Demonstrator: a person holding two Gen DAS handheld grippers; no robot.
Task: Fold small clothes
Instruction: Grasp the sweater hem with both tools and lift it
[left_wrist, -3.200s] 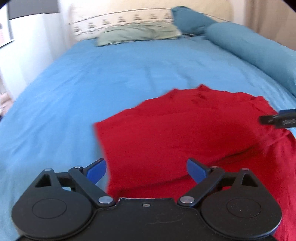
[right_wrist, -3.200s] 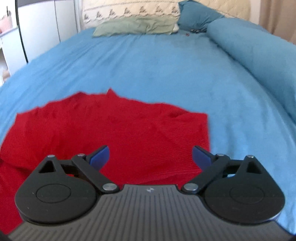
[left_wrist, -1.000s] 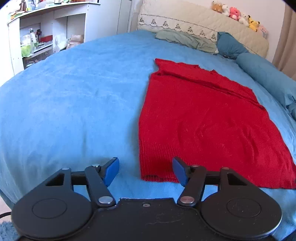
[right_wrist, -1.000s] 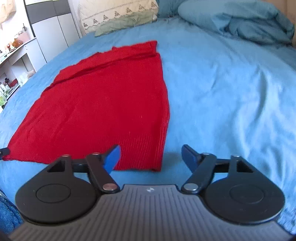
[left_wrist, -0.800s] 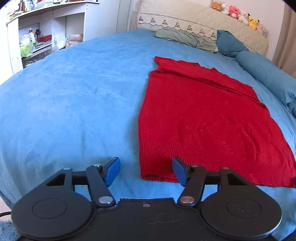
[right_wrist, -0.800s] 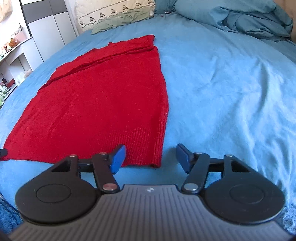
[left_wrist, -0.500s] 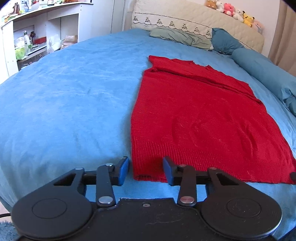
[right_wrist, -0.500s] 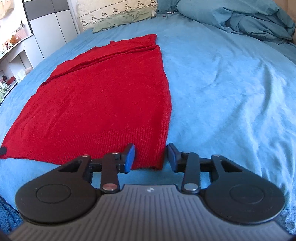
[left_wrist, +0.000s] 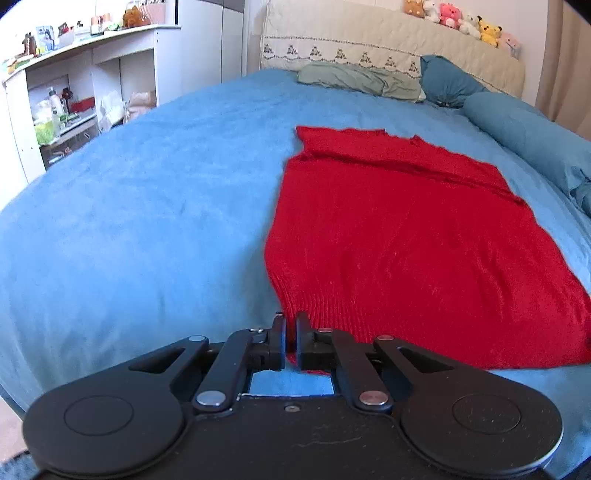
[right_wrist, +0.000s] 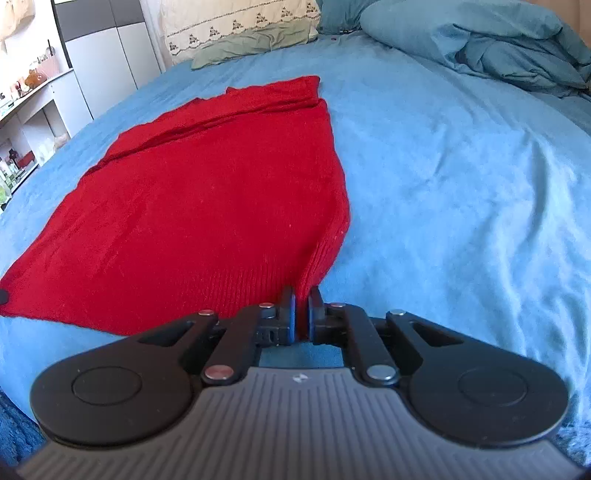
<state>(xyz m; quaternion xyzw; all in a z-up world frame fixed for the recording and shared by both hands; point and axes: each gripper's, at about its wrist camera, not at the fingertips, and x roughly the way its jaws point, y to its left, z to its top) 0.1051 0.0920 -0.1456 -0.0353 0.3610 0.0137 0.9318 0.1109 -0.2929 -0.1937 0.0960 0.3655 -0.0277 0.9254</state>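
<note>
At the far left of the left wrist view, a white open-shelved unit (left_wrist: 85, 96) crowded with small items is seen beside the bed. The broad blue fleecy bedcover (left_wrist: 147, 206) is spread with the red ribbed-hem knitted garment (left_wrist: 399, 236) laid flat on it, its far end turned over in a narrow band, so one fold at most appears made; the main folds are judged still to be done. The near left hem corner is pinched between the closed jaws of the left gripper (left_wrist: 290, 325), and the near right hem corner is clamped likewise by the right gripper (right_wrist: 302, 297), the knit drawn up slightly into each. The yarn looks soft, limp and faintly fuzzy, likely to drape and stretch when lifted. To the right, a rumpled teal duvet (right_wrist: 498, 40) is heaped.
</note>
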